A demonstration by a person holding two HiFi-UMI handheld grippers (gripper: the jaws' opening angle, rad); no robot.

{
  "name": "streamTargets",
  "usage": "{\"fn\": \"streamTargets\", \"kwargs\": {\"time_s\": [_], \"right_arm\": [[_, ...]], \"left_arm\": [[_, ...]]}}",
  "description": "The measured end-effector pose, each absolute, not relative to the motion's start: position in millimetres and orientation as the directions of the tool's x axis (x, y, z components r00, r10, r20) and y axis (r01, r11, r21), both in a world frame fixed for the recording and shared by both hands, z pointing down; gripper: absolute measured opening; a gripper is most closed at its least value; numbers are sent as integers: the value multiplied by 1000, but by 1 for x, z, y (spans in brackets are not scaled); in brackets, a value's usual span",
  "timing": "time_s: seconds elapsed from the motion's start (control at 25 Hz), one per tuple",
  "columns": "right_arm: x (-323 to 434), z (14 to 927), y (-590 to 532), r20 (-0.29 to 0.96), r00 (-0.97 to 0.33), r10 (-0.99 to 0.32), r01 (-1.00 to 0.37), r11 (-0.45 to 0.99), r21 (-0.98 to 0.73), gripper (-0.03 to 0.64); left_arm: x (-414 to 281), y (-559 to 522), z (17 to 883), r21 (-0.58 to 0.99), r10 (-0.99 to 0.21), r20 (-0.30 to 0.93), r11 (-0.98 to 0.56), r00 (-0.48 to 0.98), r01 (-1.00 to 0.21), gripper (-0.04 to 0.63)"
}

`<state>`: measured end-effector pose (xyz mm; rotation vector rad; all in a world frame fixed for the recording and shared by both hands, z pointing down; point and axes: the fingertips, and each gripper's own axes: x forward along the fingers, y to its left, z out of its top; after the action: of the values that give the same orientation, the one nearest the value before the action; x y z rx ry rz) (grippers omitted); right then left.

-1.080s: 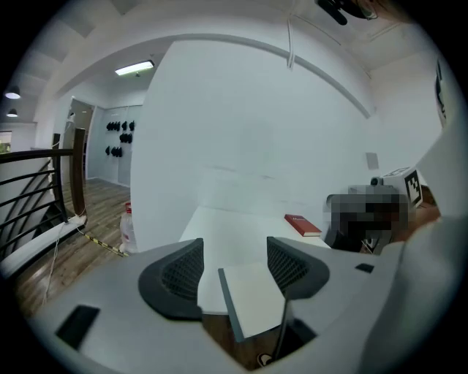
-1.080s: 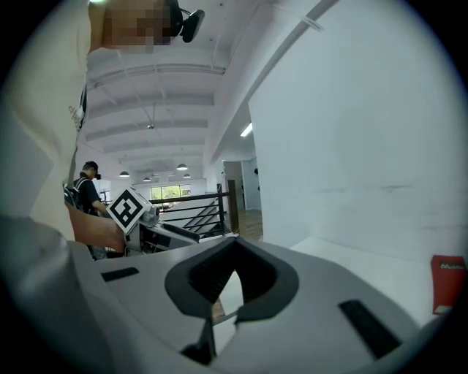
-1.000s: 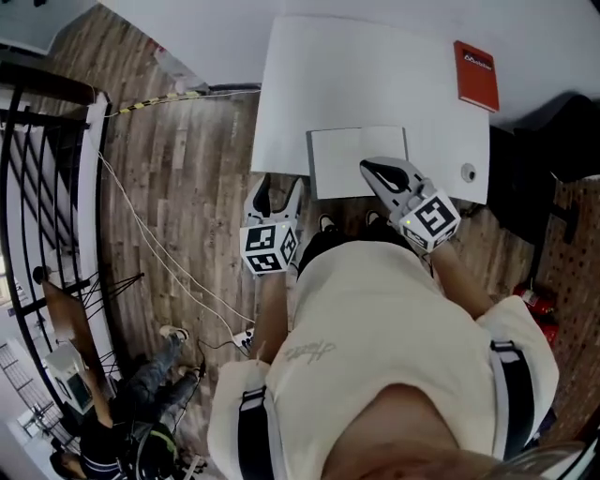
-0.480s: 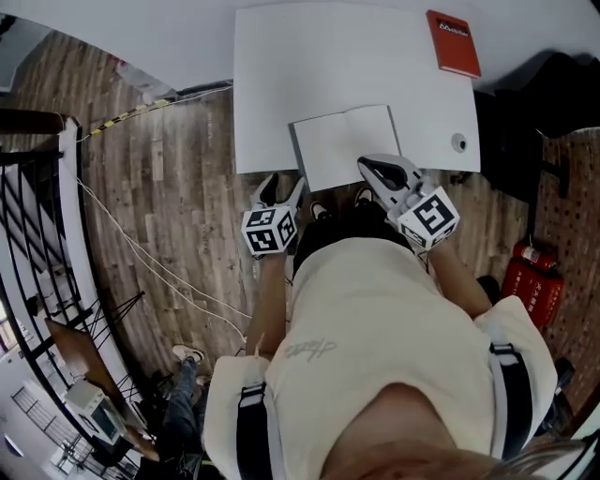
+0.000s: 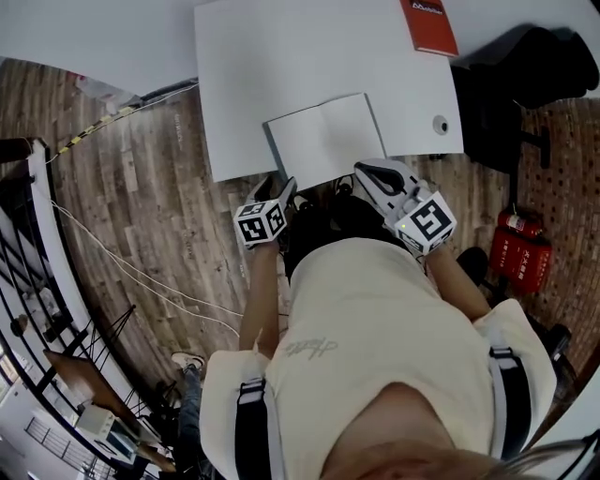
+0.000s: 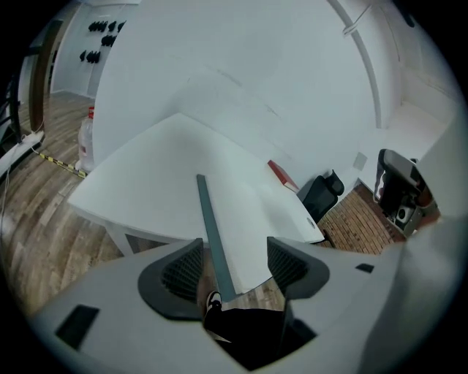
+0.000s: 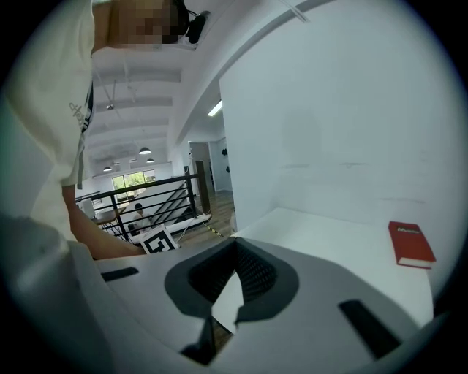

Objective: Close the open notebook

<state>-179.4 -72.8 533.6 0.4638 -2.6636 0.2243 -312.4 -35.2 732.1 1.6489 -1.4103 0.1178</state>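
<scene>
The open notebook [image 5: 323,141] lies white pages up at the near edge of the white table [image 5: 281,56], overhanging it a little. My left gripper [image 5: 283,187] is at its near left corner. In the left gripper view that gripper [image 6: 234,266] is open, and the notebook's dark cover edge [image 6: 210,226] runs between the two pads without touching them. My right gripper [image 5: 361,170] sits at the notebook's near right corner. Its fingertips meet in the right gripper view [image 7: 234,252], with only a white sliver showing below them.
A red book [image 5: 428,25] lies at the table's far right corner, and a small round object [image 5: 440,125] sits near the right edge. A black chair [image 5: 511,56] stands to the right, with red extinguishers [image 5: 517,251] on the floor. Cables cross the wooden floor on the left.
My left gripper has moved up and to the right, reaching the notebook's near left corner. The right gripper stays at the near right corner. The head view has shifted.
</scene>
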Motion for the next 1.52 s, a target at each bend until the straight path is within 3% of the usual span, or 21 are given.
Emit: {"fn": "streamTargets", "kwargs": {"time_s": [0.68,0.92,1.08,1.52], "right_arm": [[-157,547,-85,478,-817,-323,-424,898,-119,8],[-147,554,-85,468,-816,-338,-446,884,-140,8],[-139,552,-88,452,-823,-344,-450,880,-149,8],[-122,539,-97,380,-861,-339,-424,891,-164,8]], "left_arm": [[-287,-47,786,686,-627,622,147,469,-713,287],[-287,-48,786,713,-612,607,136,508,-688,226],[-283,-49,772,722,-602,598,120,529,-681,140],[-276,-56,724,722,-653,557,75,514,-687,89]]}}
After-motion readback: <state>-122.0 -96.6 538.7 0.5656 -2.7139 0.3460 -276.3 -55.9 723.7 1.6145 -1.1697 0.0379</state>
